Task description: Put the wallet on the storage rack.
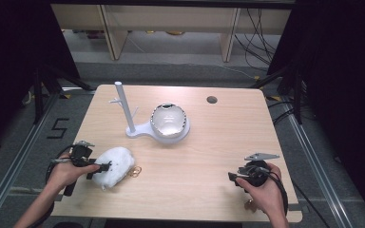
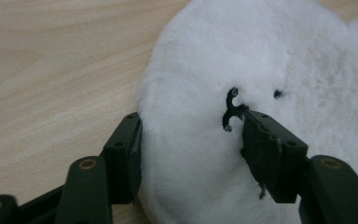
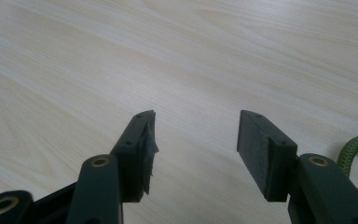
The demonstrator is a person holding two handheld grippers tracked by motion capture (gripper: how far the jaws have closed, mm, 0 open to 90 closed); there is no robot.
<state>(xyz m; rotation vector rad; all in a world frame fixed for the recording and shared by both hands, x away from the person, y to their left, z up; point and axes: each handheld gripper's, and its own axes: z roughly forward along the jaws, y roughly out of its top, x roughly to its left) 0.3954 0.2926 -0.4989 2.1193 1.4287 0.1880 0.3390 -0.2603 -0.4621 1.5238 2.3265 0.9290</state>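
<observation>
Left gripper view: my left gripper [image 2: 191, 140] fingers [image 2: 268, 154] pressing into white plush toy [image 2: 242, 60] on surface [image 2: 51, 56]. Right gripper [image 3: 196, 149] fingers wide, nothing between.

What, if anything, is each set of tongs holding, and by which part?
The left tongs grip the white plush toy across its lower front, just below the stitched mouth. The right tongs stand open over the table, holding nothing.

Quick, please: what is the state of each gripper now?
Left gripper: jaws closed around the white plush toy, pads pressing its fur.
Right gripper: open, holding nothing, above the table.
</observation>
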